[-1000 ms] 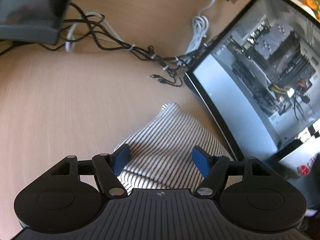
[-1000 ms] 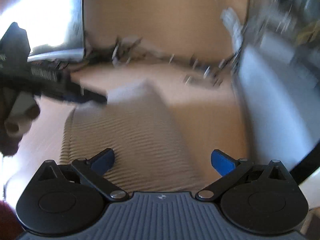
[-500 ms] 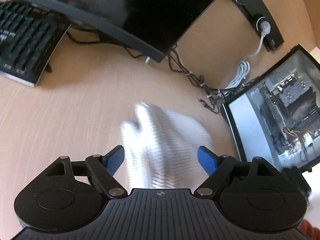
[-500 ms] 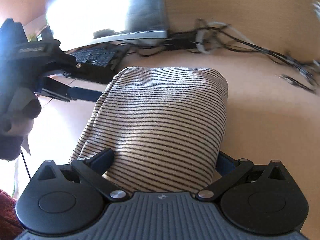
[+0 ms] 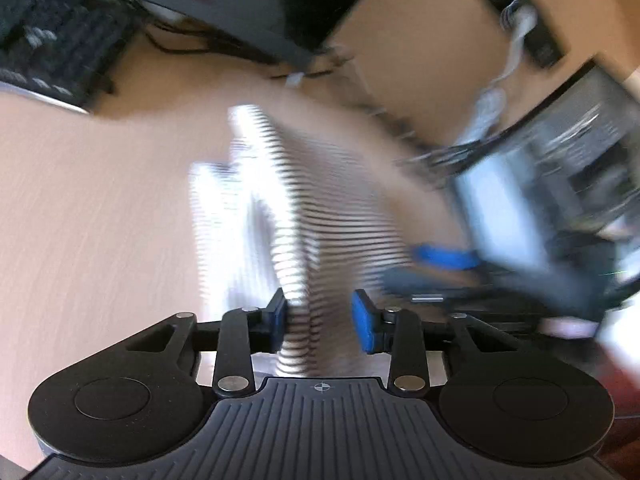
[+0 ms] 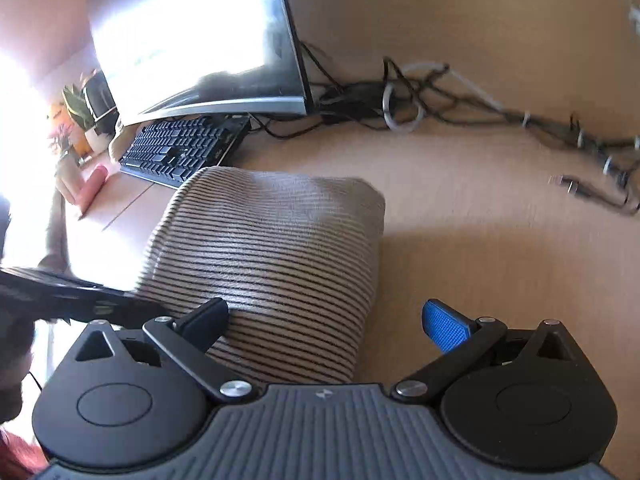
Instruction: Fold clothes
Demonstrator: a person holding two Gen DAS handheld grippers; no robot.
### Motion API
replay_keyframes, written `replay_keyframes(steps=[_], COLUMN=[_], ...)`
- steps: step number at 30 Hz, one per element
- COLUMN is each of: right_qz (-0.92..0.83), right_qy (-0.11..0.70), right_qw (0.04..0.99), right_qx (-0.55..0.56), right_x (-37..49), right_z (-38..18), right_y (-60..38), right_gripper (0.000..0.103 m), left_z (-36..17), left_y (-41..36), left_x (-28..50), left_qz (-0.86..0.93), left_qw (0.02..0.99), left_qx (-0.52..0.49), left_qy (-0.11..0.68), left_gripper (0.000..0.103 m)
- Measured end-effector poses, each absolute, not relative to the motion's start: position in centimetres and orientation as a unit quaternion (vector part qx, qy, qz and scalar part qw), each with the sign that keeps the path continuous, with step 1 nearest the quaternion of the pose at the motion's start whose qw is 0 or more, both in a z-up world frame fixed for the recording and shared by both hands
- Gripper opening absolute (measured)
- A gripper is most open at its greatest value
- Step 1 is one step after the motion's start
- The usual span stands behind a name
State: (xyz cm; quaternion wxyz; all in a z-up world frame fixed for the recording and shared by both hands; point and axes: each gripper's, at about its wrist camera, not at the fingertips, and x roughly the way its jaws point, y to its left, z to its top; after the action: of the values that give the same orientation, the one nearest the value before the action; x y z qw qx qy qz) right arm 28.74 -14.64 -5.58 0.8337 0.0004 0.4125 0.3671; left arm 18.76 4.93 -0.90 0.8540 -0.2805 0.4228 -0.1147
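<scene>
Desk (image 6: 500, 264) bears striped garment (image 6: 276, 260), keyboard (image 6: 180, 152), monitor (image 6: 192, 36); left fingers (image 5: 276, 316) half-closed around cloth, right fingers (image 6: 444, 324) wide, empty.

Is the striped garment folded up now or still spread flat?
Folded: the striped garment lies as a compact bundle with rounded doubled edges on the desk.

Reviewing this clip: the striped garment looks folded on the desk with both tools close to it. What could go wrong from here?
The left tool has narrowed around a ridge of the striped garment while its view is motion-blurred; a fast pull could drag the fold open.

The right tool is open with one finger over the cloth, so nothing pins that side; the bundle might slide.

The loose cables and keyboard lie near; a sweeping move could snag them.
</scene>
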Motion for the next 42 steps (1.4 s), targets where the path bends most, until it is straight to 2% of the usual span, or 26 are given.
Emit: replay_keyframes(steps=[2, 6, 8, 10, 12, 14, 16, 18, 23, 26, 27, 28, 29, 30, 31, 34, 35, 36, 37, 41, 42], right_qz=[0.375, 0.375, 0.366, 0.353, 0.339, 0.329, 0.316, 0.31, 0.298, 0.296, 0.296, 0.296, 0.296, 0.298, 0.3, 0.29, 0.28, 0.275, 0.274, 0.308, 0.325], right_qy=[0.41, 0.398, 0.393, 0.392, 0.401, 0.401, 0.398, 0.4, 0.397, 0.398, 0.401, 0.405, 0.408, 0.413, 0.419, 0.438, 0.442, 0.449, 0.457, 0.484, 0.476], right_qw=[0.832, 0.837, 0.843, 0.849, 0.851, 0.854, 0.859, 0.86, 0.865, 0.867, 0.866, 0.865, 0.863, 0.861, 0.855, 0.846, 0.847, 0.844, 0.838, 0.802, 0.801], right_qx=[-0.008, -0.026, -0.029, -0.029, -0.025, -0.038, -0.056, -0.064, -0.068, -0.046, -0.032, -0.016, 0.0, 0.02, 0.046, 0.094, 0.094, 0.102, 0.114, 0.167, 0.162], right_x=[28.8, 28.9, 29.0, 29.0, 28.8, 28.2, 27.7, 27.5, 26.5, 26.3, 26.5, 26.9, 27.3, 27.9, 28.6, 30.8, 31.5, 32.2, 32.9, 34.3, 34.1], right_z=[-5.6, -4.7, -4.4, -4.4, -4.6, -4.8, -4.8, -4.8, -3.6, -2.5, -2.4, -2.3, -2.2, -2.1, -2.3, -3.6, -4.2, -4.8, -5.5, -7.1, -6.8], right_y=[-14.2, -13.9, -14.0, -14.0, -13.9, -13.4, -12.7, -11.9, -11.5, -12.6, -13.0, -13.5, -13.9, -14.4, -14.8, -15.2, -15.0, -14.9, -14.9, -13.9, -13.2], right_gripper=[0.103, 0.103, 0.103, 0.103, 0.103, 0.103, 0.103, 0.103, 0.103, 0.103, 0.103, 0.102, 0.098, 0.081, 0.071, 0.072, 0.075, 0.086, 0.092, 0.091, 0.081], left_z=[0.0, -1.9, -3.1, -2.7, -1.9, -0.8, 0.0, 0.2, -1.8, -3.8, -4.1, -4.3, -4.6, -4.7, -4.8, -4.8, -4.8, -4.8, -4.8, -4.7, -4.7], left_y=[4.2, 3.6, 3.9, 4.9, 6.1, 7.0, 7.7, 7.5, 6.9, 7.1, 7.2, 7.2, 7.2, 7.3, 7.3, 7.5, 7.5, 7.6, 7.6, 7.8, 7.9], left_x=[18.0, 17.5, 17.0, 16.3, 15.8, 15.9, 16.7, 18.0, 21.2, 22.2, 22.2, 22.3, 22.3, 22.2, 22.1, 21.9, 21.9, 21.8, 21.8, 21.6, 21.6], left_qz=[-0.145, -0.115, -0.089, -0.075, -0.063, -0.065, -0.078, -0.089, -0.093, -0.102, -0.106, -0.11, -0.113, -0.116, -0.119, -0.117, -0.116, -0.116, -0.115, -0.112, -0.109], left_qw=[0.853, 0.843, 0.84, 0.848, 0.861, 0.873, 0.88, 0.882, 0.869, 0.86, 0.857, 0.854, 0.851, 0.852, 0.852, 0.853, 0.854, 0.854, 0.854, 0.856, 0.855], left_qx=[-0.294, -0.274, -0.265, -0.267, -0.265, -0.268, -0.265, -0.242, -0.199, -0.212, -0.221, -0.229, -0.238, -0.235, -0.233, -0.229, -0.228, -0.227, -0.225, -0.22, -0.22], left_qy=[0.405, 0.447, 0.466, 0.452, 0.43, 0.403, 0.387, 0.394, 0.442, 0.453, 0.454, 0.454, 0.454, 0.454, 0.453, 0.454, 0.454, 0.454, 0.454, 0.455, 0.456], left_gripper=[0.036, 0.037, 0.043, 0.049, 0.051, 0.06, 0.08, 0.083, 0.08, 0.072, 0.065, 0.064, 0.064, 0.064, 0.064, 0.064, 0.064, 0.064, 0.064, 0.068, 0.069])
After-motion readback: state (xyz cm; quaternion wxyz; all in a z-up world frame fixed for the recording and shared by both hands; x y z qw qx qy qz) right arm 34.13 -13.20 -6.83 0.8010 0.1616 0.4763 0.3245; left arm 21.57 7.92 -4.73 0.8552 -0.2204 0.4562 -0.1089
